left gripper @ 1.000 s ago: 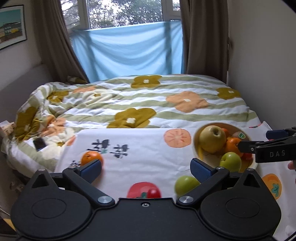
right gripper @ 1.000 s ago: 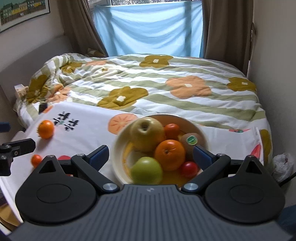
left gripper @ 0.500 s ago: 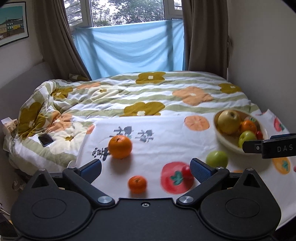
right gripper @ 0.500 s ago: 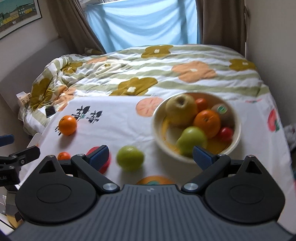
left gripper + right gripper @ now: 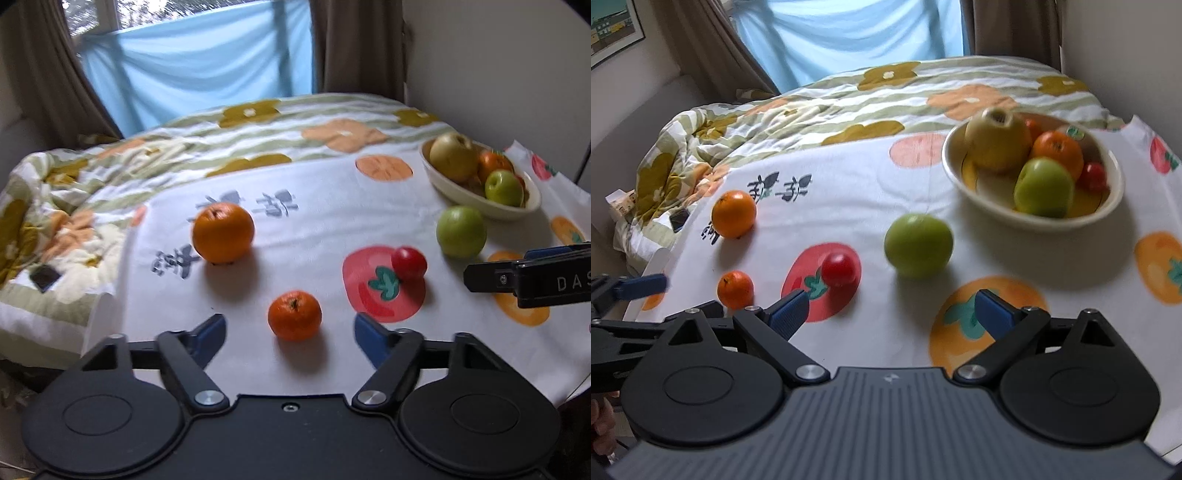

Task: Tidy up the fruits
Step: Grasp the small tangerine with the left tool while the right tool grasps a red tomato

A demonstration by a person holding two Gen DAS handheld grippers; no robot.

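On the white fruit-print cloth lie a large orange (image 5: pixel 223 232) (image 5: pixel 733 213), a small mandarin (image 5: pixel 294 315) (image 5: pixel 735 289), a red tomato (image 5: pixel 408 262) (image 5: pixel 839 269) and a green apple (image 5: pixel 461 231) (image 5: pixel 918 245). A cream bowl (image 5: pixel 476 199) (image 5: pixel 1034 218) at the right holds a yellow pear, an orange, a green apple and small red fruits. My left gripper (image 5: pixel 290 332) is open and empty, the mandarin just ahead between its fingertips. My right gripper (image 5: pixel 889 312) is open and empty, short of the green apple.
A rumpled floral duvet (image 5: pixel 110 173) covers the bed behind the cloth, with a dark phone (image 5: pixel 44 277) on its left part. The cloth's left edge (image 5: pixel 107 306) drops off. A wall stands at the right, curtains and a window behind.
Both grippers have drawn back and dropped lower toward the cloth. The left has swung left to face the mandarin. The loose fruits have come into the right view. Both stay open.
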